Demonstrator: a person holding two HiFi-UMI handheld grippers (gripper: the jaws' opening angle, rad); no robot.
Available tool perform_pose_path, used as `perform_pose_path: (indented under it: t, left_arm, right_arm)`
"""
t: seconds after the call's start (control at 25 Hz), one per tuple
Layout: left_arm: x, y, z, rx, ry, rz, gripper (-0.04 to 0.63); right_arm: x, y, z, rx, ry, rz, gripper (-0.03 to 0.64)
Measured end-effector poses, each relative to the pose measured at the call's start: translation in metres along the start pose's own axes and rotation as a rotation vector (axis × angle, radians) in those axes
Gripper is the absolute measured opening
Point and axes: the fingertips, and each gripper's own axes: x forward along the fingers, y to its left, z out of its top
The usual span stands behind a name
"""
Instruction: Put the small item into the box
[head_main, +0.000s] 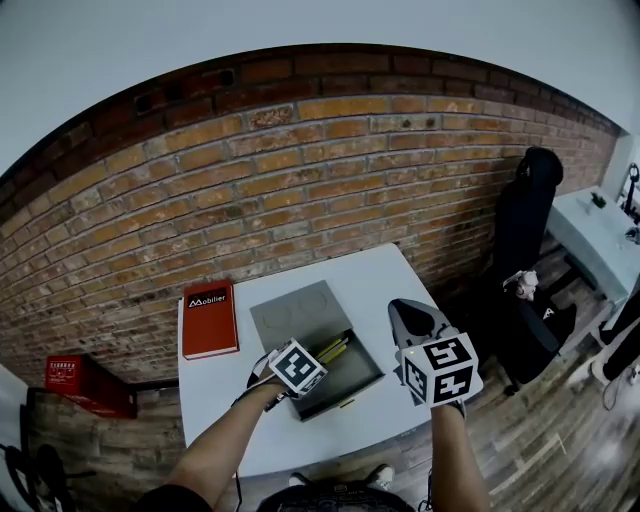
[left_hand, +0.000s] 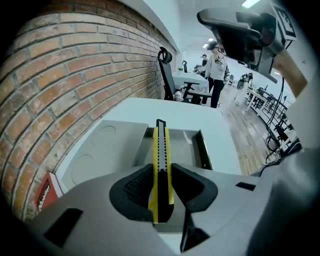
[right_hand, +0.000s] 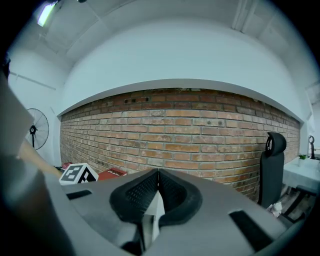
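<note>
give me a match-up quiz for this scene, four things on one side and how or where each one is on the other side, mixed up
Things:
1 knife
2 book
3 right gripper
4 box

States:
a open, grey
b shut, with nothing in it
c yellow, clamped in the left gripper
d red, lying flat to the left of the box

Pairs: 1-c, 2-d, 3-b, 4-a
</note>
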Motion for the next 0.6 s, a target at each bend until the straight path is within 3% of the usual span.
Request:
perform_pose_path:
  t: [0.6]
  left_arm:
    - [0.040, -0.007, -0.019, 0.025, 0.111, -0.063, 0.130]
  right_arm:
    - [-0.005, -0.012, -0.013, -0.008, 0.034, -0.013, 0.020]
